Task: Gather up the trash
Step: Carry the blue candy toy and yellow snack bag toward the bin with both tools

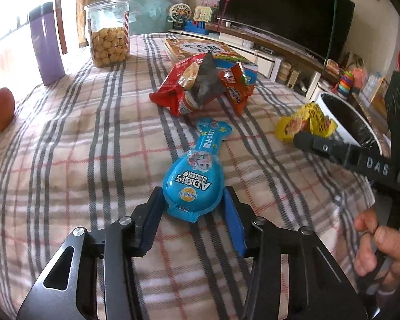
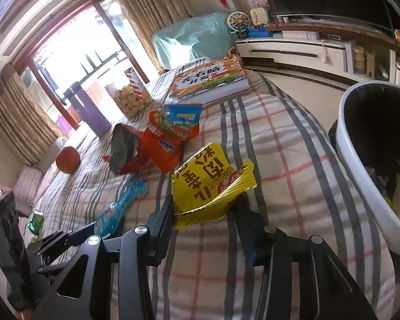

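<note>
My left camera looks down, close over the checked cloth (image 1: 93, 138) | right camera too | both 2 see the book (image 1: 200, 49).

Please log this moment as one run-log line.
left gripper: closed on blue snack pack | right gripper: closed on yellow wrapper | bin: beside table

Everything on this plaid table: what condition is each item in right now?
Blue bone-shaped snack pack: lying flat, left gripper fingers closed on it.
Yellow crinkled wrapper: torn open, pinched by right gripper.
Red foil bag: ripped open.
Clear biscuit jar: upright, half full.
White bin: open.
</note>
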A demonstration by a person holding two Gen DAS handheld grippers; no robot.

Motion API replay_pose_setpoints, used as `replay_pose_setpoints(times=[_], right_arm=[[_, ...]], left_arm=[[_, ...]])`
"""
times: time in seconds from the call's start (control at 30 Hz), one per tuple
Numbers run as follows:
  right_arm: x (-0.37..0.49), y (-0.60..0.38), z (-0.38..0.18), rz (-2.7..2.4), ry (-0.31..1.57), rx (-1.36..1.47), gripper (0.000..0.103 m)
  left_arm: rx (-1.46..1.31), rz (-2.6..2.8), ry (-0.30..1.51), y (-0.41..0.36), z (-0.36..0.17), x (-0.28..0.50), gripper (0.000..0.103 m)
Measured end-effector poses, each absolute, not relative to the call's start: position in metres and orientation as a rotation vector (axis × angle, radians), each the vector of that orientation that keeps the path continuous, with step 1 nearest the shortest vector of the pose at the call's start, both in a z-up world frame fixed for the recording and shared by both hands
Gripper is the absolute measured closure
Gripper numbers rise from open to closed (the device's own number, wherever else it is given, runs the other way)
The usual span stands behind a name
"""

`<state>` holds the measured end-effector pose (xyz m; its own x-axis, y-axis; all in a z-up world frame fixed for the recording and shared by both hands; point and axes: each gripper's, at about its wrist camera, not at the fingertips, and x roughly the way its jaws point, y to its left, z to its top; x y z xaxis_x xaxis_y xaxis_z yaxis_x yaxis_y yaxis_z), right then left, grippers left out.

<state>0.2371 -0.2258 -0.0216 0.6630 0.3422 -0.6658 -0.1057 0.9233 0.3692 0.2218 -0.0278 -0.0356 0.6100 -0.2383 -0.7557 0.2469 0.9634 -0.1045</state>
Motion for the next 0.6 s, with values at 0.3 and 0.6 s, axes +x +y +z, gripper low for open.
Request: replay_pose_setpoints(times=[0.3, 0.6], right_arm=[[0.202, -0.236, -0.016, 0.287, 0.811, 0.294, 0.059], [0.179, -0.251, -0.007, 0.283, 0.789, 0.297, 0.059]], left_arm=[[-0.022, -0.325, 0.865, -0.043, -0.032, 0.202, 0.059], [-0.030, -0.355, 0.845, -0.060, -0.025, 0.188, 0.059]])
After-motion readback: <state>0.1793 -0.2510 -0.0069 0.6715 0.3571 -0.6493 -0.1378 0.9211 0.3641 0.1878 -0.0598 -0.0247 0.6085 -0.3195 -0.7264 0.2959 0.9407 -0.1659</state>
